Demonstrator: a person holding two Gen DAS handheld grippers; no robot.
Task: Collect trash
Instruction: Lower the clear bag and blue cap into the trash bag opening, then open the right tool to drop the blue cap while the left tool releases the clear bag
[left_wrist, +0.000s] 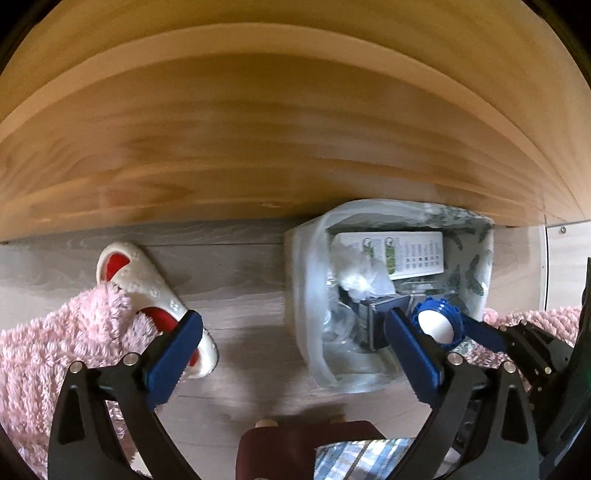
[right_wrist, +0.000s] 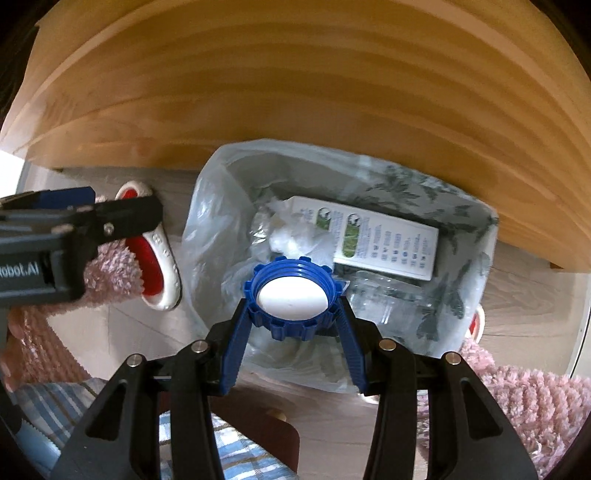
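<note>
A blue screw cap (right_wrist: 291, 297) with a white inside sits between the blue fingers of my right gripper (right_wrist: 293, 306), which is shut on it. The cap hangs over the mouth of a small trash bin lined with a clear bag (right_wrist: 207, 221). Inside lie a white printed carton (right_wrist: 384, 240), crumpled plastic (right_wrist: 295, 232) and a clear bottle (right_wrist: 384, 295). My left gripper (left_wrist: 293, 325) stands wide open and holds nothing, above the floor at the bin's left wall (left_wrist: 299, 280). In the left wrist view the cap (left_wrist: 436, 326) shows just past that gripper's right finger.
A wooden tabletop (left_wrist: 295, 129) overhangs the far side of the bin. A white and red slipper (left_wrist: 147, 280) lies on the grey floor left of the bin, beside pink fluffy fabric (left_wrist: 55, 332). A dark red stool (left_wrist: 288, 443) and checked cloth (left_wrist: 362, 458) are near the bottom edge.
</note>
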